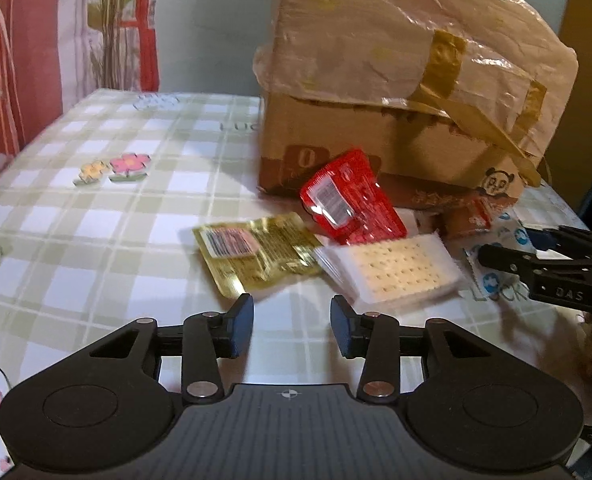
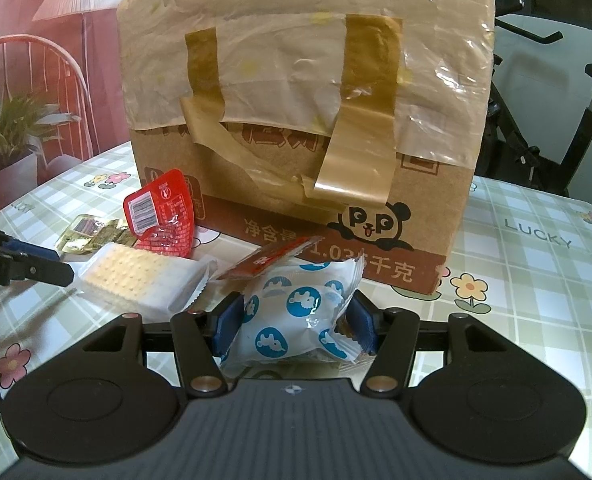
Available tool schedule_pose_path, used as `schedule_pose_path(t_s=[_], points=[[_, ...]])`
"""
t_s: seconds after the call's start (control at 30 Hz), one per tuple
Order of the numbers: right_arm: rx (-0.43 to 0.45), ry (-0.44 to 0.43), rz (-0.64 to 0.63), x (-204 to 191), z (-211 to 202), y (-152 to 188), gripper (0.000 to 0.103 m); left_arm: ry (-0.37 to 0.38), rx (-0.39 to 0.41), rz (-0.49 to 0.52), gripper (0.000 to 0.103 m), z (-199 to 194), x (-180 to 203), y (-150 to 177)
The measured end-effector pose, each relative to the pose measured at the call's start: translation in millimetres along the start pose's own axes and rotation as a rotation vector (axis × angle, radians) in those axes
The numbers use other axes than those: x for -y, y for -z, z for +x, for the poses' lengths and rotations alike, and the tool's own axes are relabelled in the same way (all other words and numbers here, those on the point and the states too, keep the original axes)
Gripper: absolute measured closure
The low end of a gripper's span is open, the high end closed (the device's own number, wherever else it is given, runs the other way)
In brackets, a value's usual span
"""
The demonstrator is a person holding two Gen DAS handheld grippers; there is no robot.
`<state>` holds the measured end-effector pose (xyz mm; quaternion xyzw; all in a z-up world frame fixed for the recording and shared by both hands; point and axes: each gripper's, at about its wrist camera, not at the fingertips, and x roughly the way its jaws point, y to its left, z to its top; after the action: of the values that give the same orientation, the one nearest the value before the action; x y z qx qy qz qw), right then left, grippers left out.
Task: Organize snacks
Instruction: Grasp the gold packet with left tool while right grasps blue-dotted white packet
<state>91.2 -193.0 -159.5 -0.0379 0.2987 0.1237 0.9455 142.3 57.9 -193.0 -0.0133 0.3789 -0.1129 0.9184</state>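
Several snack packets lie in front of a taped cardboard box (image 1: 396,112) on the checked table. My left gripper (image 1: 291,330) is open and empty, just short of a gold packet (image 1: 255,252) and a clear cracker pack (image 1: 396,272). A red packet (image 1: 348,200) leans behind them. My right gripper (image 2: 296,320) has its jaws around a white packet with blue dots (image 2: 296,312), touching both sides. A small orange-brown sachet (image 2: 267,260) rests behind it. The cracker pack (image 2: 139,280), the red packet (image 2: 163,212) and the box (image 2: 304,120) also show in the right wrist view.
The table (image 1: 95,220) has a green-checked cloth with flower prints. The tall box is draped in plastic and brown tape. Exercise-bike frames (image 2: 556,120) stand beyond the table's right edge. The left gripper's tip (image 2: 35,268) shows at the left of the right wrist view.
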Motion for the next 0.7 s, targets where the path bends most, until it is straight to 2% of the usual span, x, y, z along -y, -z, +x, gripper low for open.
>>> schedule_pose_path(t_s=[0.13, 0.23, 0.33, 0.47, 0.6, 0.7], points=[[0.001, 0.000, 0.004, -1, -1, 0, 0.044, -0.029, 0.056, -0.003, 0.058, 0, -10, -20], [0.001, 0.000, 0.002, 0, -1, 0, 0.043, 0.005, 0.120, -0.010, 0.058, 5, -19, -42], [0.000, 0.002, 0.000, -1, 0, 0, 0.043, 0.047, 0.073, 0.000, 0.058, 31, -25, -59], [-0.001, 0.003, -0.002, -1, 0, 0, 0.043, 0.073, 0.011, -0.007, 0.059, 59, -35, -60], [-0.001, 0.000, 0.000, -1, 0, 0, 0.043, 0.131, -0.012, -0.051, 0.059, 56, -45, -49], [-0.001, -0.001, 0.002, 0, 0, 0, 0.043, 0.166, -0.024, -0.031, 0.059, 48, -44, -39]])
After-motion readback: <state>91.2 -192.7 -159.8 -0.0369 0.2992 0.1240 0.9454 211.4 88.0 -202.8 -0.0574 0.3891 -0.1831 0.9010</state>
